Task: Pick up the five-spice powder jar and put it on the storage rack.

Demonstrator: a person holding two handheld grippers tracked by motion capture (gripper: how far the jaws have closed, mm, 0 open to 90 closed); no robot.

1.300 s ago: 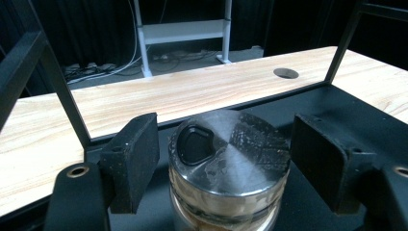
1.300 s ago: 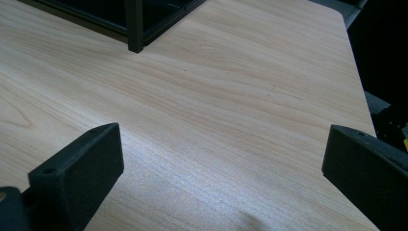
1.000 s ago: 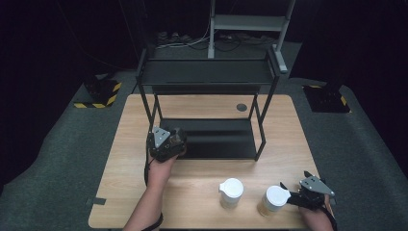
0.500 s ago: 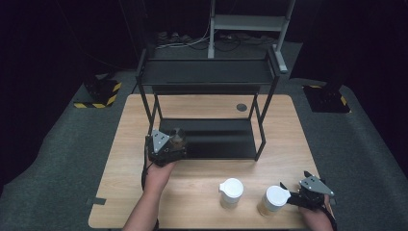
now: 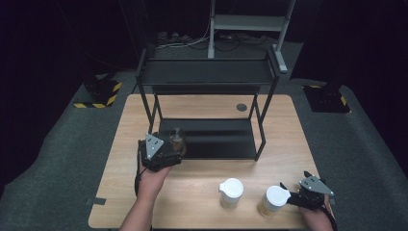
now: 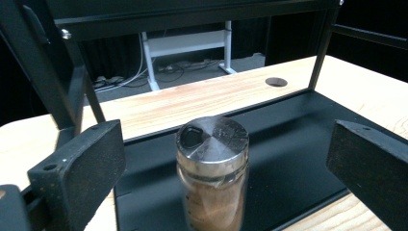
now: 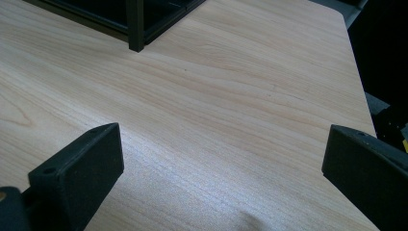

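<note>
A glass jar (image 6: pixel 211 159) with a metal lid and brown contents stands upright on the black lower shelf (image 6: pixel 298 144) of a rack. My left gripper (image 6: pixel 221 159) is open. Its jaws have just been opening and stand wide on either side of the jar without touching it. From above, the left gripper (image 5: pixel 169 148) sits just in front of the jar (image 5: pixel 177 138) at the shelf's left end. My right gripper (image 7: pixel 221 159) is open over bare wood with nothing between its jaws. In the high view the right gripper (image 5: pixel 293 185) rests at the table's front right, beside a white-lidded cup (image 5: pixel 273 198).
A second white-lidded container (image 5: pixel 231 191) stands on the wooden table (image 5: pixel 288 144) left of the cup. The black two-tier rack (image 5: pixel 207 72) spans the table's middle; one leg (image 7: pixel 134 24) stands ahead of the right gripper. The table's right edge lies near it.
The left gripper has let go of the jar and drawn back toward the table's front-left, leaving the jar standing on the shelf. The right gripper has not moved.
</note>
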